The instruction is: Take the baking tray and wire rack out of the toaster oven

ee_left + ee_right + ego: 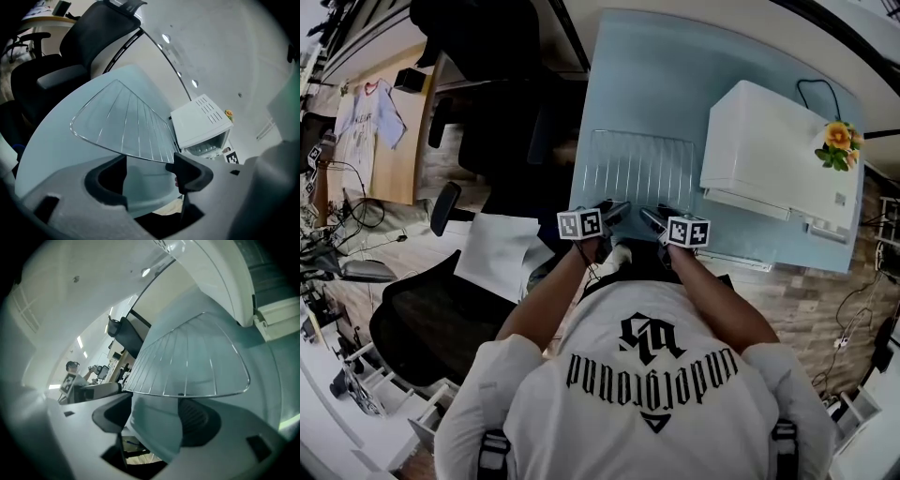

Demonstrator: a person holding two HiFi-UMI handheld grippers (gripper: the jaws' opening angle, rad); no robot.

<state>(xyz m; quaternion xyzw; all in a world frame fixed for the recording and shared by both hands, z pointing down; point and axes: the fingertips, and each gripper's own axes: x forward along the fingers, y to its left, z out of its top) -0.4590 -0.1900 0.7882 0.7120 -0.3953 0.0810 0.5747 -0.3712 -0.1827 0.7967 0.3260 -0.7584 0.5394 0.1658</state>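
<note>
The wire rack (pixel 639 169) lies flat on the pale blue table (pixel 656 66), left of the white toaster oven (pixel 773 150). My left gripper (pixel 614 211) and right gripper (pixel 652 216) sit side by side at the rack's near edge, over the table's front edge. In the left gripper view the rack (pixel 124 124) lies just beyond the left gripper (pixel 150 176), whose jaws stand open and empty. In the right gripper view the rack (pixel 192 364) likewise lies just past the open, empty right gripper (pixel 154 416). No baking tray shows in any view.
The oven's door (pixel 748 202) hangs open toward the front; the oven's inside (pixel 206 147) is too small to read. A flower (pixel 837 142) sits on the oven's far corner. Black office chairs (pixel 422 328) stand left of the table, and another chair (pixel 93 37) behind it.
</note>
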